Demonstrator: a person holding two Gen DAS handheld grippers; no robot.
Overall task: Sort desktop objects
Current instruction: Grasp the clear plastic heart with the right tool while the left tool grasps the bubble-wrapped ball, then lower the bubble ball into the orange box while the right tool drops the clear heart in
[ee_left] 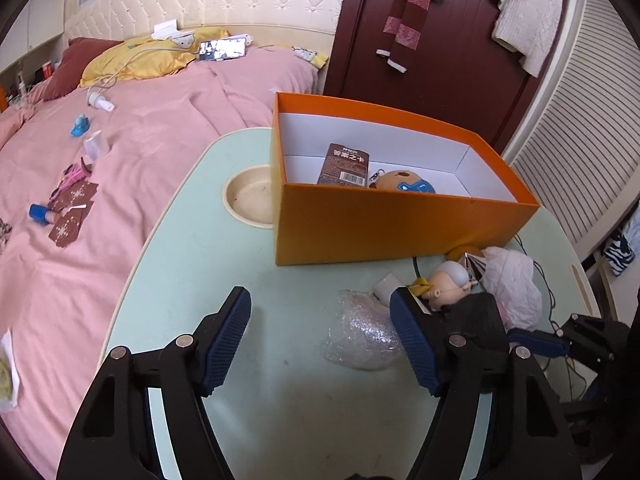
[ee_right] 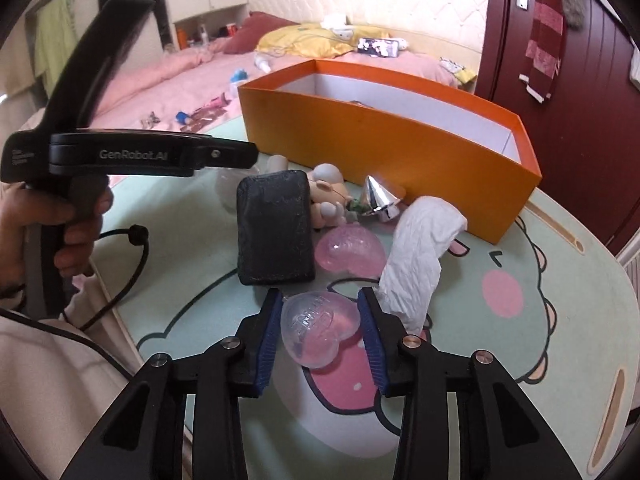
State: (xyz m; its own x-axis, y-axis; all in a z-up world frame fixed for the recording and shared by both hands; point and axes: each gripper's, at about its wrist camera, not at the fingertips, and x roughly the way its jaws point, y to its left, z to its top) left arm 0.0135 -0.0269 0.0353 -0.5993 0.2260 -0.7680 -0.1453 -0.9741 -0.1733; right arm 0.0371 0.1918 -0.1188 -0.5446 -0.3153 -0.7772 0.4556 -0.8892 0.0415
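An orange box [ee_left: 400, 216] stands on the pale green table [ee_left: 224, 280]; inside lie a brown card pack [ee_left: 344, 164] and a small plush doll [ee_left: 404, 182]. My left gripper [ee_left: 320, 340] is open and empty above the table, with a clear plastic piece [ee_left: 360, 336] by its right finger and a grey-haired figurine [ee_left: 448, 280] beyond. My right gripper [ee_right: 320, 336] is shut on a clear heart-shaped shell [ee_right: 320, 328]. Ahead of it lie a pink heart shell [ee_right: 350, 252], a white crumpled tissue [ee_right: 416, 256], a silver cone [ee_right: 378, 196], a doll figurine [ee_right: 326, 196] and the orange box [ee_right: 400, 136].
A round cup recess [ee_left: 250, 196] is sunk in the table left of the box. A pink bed [ee_left: 120, 152] with scattered small items lies beyond the table's left edge. A dark red door [ee_left: 432, 48] stands behind the box. The left gripper's black body [ee_right: 272, 228] sits in the right wrist view.
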